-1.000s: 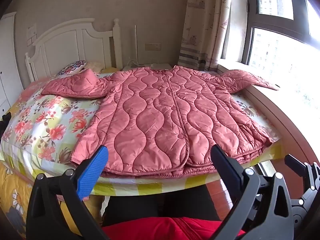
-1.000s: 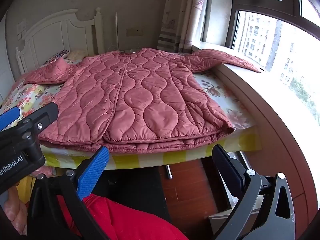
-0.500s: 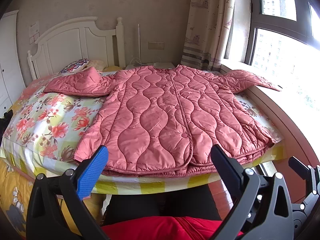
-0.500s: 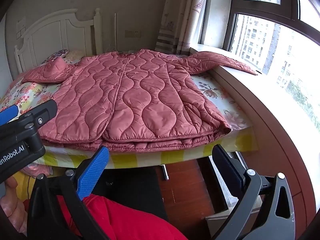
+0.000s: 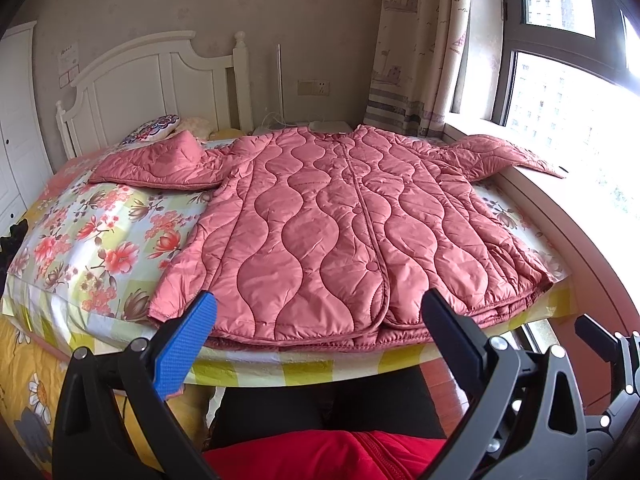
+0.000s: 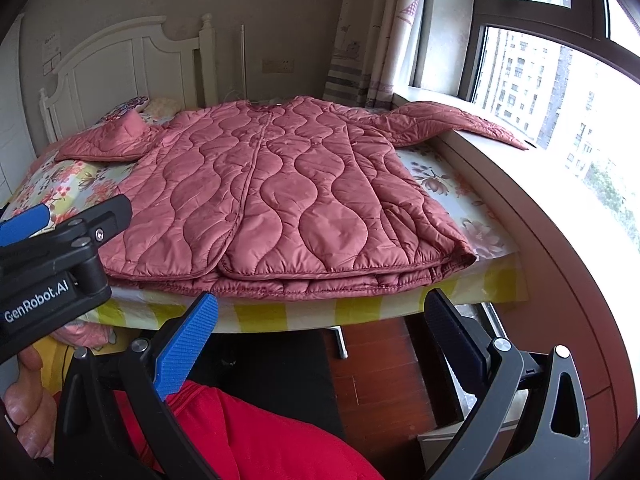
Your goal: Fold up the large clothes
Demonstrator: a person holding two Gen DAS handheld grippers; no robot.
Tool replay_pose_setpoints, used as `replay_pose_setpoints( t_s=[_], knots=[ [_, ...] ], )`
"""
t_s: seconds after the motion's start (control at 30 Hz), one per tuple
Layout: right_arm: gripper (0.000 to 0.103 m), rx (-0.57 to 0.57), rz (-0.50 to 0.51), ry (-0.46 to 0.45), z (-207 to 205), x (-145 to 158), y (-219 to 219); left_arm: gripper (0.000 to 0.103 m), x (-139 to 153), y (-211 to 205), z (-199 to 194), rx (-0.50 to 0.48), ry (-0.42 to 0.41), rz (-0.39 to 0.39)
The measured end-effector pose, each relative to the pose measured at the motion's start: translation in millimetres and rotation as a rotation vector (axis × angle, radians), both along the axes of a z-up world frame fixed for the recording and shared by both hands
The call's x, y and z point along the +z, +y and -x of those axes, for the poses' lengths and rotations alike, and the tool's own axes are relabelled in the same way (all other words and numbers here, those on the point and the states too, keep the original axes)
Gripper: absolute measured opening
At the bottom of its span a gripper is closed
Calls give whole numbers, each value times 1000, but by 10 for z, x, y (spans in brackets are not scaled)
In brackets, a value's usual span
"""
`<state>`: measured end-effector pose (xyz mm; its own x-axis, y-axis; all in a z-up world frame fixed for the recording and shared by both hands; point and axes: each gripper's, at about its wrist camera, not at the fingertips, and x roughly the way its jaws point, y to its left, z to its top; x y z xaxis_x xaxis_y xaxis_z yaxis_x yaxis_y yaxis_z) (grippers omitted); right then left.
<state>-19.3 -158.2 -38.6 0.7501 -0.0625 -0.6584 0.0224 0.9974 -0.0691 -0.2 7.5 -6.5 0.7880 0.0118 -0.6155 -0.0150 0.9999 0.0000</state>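
A large pink quilted jacket (image 5: 340, 224) lies flat and front-up on the bed, hem toward me; it also shows in the right wrist view (image 6: 280, 196). Its left sleeve (image 5: 160, 166) is spread over the floral sheet. Its right sleeve (image 6: 452, 122) reaches onto the window sill. My left gripper (image 5: 320, 320) is open and empty, held just short of the hem at the foot of the bed. My right gripper (image 6: 320, 320) is open and empty, below and in front of the hem's right part. The left gripper's body shows at the left of the right wrist view (image 6: 60, 264).
The bed (image 5: 80, 248) has a floral sheet and a white headboard (image 5: 160, 80). A wide window sill (image 6: 560, 208) runs along the bed's right side, with a curtain (image 5: 420, 48) behind. Pillows (image 5: 154, 130) lie at the head. Wooden floor (image 6: 380, 368) lies below.
Both grippers have risen a little and tilted, so the jacket sits slightly lower and nearer in both views. The jacket has not moved. Both grippers stay open.
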Motion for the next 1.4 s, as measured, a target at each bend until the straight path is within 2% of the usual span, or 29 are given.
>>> replay_pose_setpoints(
  t_s=[0.4, 0.73, 1.0, 1.4],
  knots=[
    [99, 14, -40, 1, -15, 5, -42, 101, -11, 34, 6, 3, -3, 5],
    [99, -41, -34, 13, -90, 5, -151, 101, -39, 37, -45, -33, 17, 55],
    [99, -87, 7, 4, -125, 5, -198, 101, -64, 3, -62, -32, 28, 42],
    [99, -89, 9, 9, -135, -2, -203, 101, -85, -10, -96, -26, 43, 20]
  ],
)
